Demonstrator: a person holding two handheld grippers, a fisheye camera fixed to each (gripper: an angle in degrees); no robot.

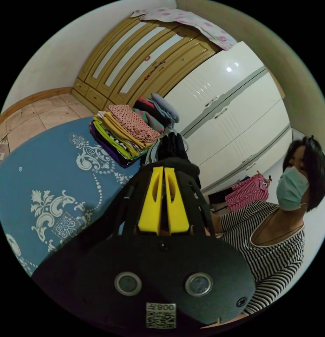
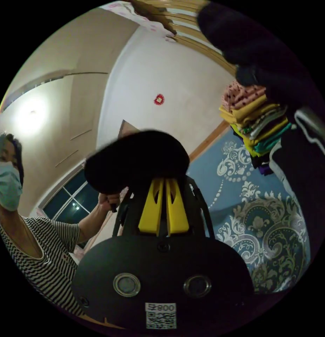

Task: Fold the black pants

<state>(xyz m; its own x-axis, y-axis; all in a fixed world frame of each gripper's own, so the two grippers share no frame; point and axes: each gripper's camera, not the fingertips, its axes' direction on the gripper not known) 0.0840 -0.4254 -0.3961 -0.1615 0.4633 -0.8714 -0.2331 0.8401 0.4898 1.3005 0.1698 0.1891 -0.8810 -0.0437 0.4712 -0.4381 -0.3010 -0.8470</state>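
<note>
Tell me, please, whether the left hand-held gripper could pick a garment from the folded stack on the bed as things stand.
Probably not yet: the left hand-held gripper is shut on the black pants, so it must release them first. The folded stack lies just beyond.

One stack of folded clothes (image 1: 125,135), one blue bedspread (image 1: 53,175), two wardrobes, one person (image 1: 274,231).

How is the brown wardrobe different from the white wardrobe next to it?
The wooden brown wardrobe has long pale panels set in its doors, while the glossy white wardrobe has plain doors that shine under the lamp. A flowery pink-and-white cloth lies on top of the brown one; the white one's top is hard to see. The brown one stands farther along the wall from the blue patterned bed cover. Both are tall and stand side by side.
</note>
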